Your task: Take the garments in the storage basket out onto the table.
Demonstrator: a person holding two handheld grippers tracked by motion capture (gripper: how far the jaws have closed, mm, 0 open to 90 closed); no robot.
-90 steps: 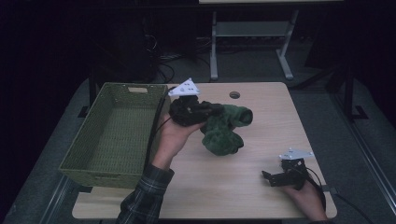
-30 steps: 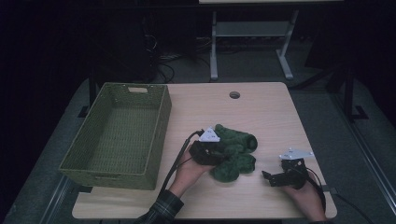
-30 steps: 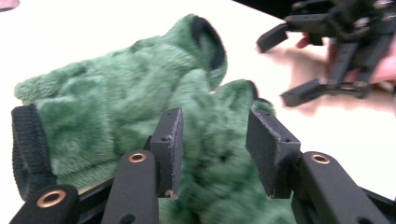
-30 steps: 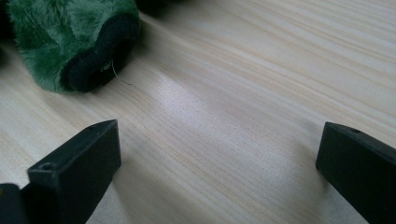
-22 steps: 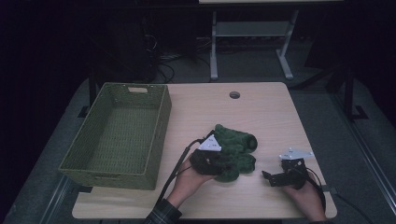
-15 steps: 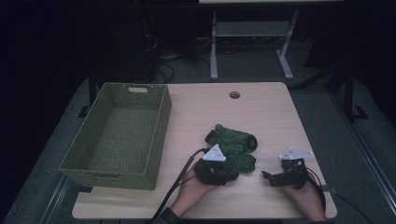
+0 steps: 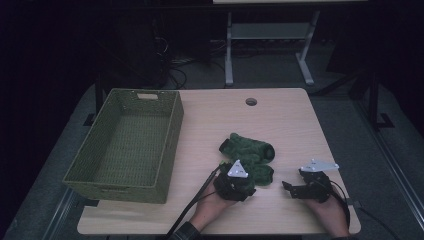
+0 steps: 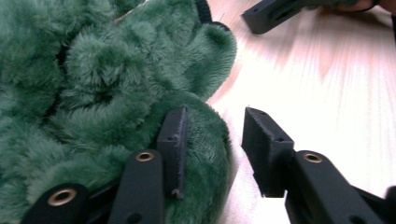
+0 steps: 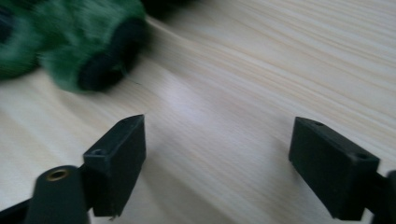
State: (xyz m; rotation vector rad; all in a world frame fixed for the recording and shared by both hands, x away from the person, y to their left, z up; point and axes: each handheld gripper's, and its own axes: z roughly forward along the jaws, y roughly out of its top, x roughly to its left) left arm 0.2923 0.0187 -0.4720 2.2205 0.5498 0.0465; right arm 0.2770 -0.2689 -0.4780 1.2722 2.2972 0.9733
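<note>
Nearest the desk's [image 7: 300, 115] front edge, two hands come in from below. The right tongs [image 7: 290, 188] rest near the front right corner, their jaws standing wide over bare wood with nothing between them; they have just been closing a little. In the right gripper view a blurred end of the green plush toy [image 9: 70, 42] lies beyond the jaws, apart from them.

Just left of that, the left tongs [image 7: 235, 186] sit low against the near side of the plush toy [image 7: 247, 152]. In the left gripper view the jaws [image 8: 212, 144] stand partly apart and have just opened slightly: one pad presses into the green fur, the other stands over bare desk, so the toy is touched but not gripped.

The toy lies on the desk's right half, toward the front, well apart from the basket.

Farther left, the green woven basket [image 7: 80, 170] stands along the left edge, reaching from the front toward the back, holding nothing
</note>
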